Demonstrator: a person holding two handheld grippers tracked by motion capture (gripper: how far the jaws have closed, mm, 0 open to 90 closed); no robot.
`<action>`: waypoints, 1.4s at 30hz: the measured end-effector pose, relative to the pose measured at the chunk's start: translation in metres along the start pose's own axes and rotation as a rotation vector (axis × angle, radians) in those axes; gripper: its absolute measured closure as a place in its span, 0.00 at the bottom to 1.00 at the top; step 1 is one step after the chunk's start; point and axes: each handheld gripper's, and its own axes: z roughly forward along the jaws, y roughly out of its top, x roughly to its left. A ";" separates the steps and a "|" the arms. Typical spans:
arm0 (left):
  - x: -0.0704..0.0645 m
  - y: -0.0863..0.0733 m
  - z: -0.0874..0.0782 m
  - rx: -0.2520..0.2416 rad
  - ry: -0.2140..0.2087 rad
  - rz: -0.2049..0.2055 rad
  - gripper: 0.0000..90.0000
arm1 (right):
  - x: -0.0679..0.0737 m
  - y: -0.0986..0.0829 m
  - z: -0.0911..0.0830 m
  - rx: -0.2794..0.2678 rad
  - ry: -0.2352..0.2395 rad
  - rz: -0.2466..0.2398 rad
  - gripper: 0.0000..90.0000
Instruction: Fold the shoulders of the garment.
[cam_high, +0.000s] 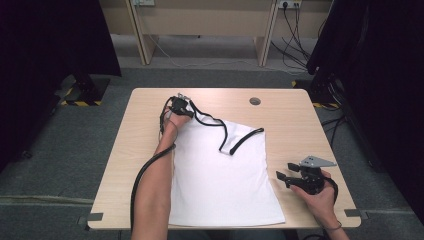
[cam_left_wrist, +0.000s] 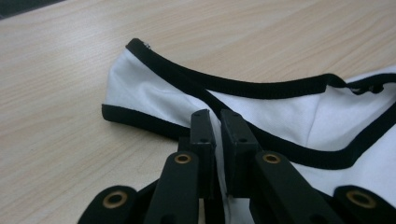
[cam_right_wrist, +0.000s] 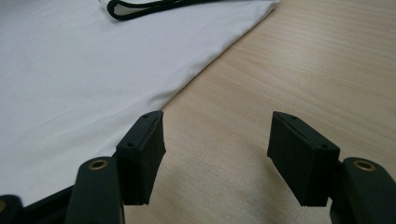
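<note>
Left claw (cam_left_wrist: 217, 123) pinches top's (cam_left_wrist: 154, 95) strap

Tank top (cam_high: 220, 175): lies flat on the table (cam_high: 290, 120), hem at the near edge, straps toward the far side. Left gripper (cam_high: 178, 107): at the garment's far left corner, on the left strap (cam_left_wrist: 154, 93). Right gripper (cam_high: 290, 178): right of the garment, near the table's near right corner, just beside the garment's side edge. Round hole (cam_high: 255, 101): far side of table, behind the garment.
</note>
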 end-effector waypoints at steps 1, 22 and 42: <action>-0.001 0.001 -0.001 -0.007 0.004 0.009 0.92 | 0.000 0.000 0.000 0.000 0.000 -0.001 0.41; -0.028 0.003 -0.042 -0.123 0.032 0.122 0.92 | 0.000 0.000 0.000 0.000 -0.004 -0.002 0.41; -0.069 -0.029 -0.060 -0.154 0.051 0.230 0.91 | 0.001 0.000 0.000 0.001 -0.007 -0.012 0.41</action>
